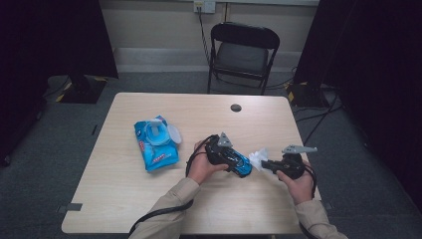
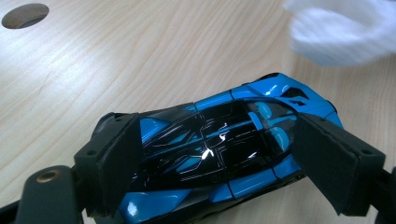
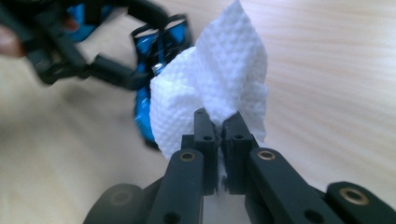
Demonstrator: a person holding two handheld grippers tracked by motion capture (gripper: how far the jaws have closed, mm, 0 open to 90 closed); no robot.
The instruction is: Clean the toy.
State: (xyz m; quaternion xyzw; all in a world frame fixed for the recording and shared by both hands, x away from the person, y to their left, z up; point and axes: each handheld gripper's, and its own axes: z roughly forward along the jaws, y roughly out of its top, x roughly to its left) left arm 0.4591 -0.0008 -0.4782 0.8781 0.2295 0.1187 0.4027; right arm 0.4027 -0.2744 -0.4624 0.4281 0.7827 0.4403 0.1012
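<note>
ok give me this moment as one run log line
left gripper: shut on glossy blue and black toy car | right gripper: shut on crumpled white paper wipe, beside car nose | blue wipes pack: flap open, on table

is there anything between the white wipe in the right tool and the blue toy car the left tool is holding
Nothing visible. The right tool pinches the crumpled white textured wipe and holds it at one end of the glossy blue and black toy car, which the left tool clamps across its body. The blue wipes packet lies well off to the left.
</note>
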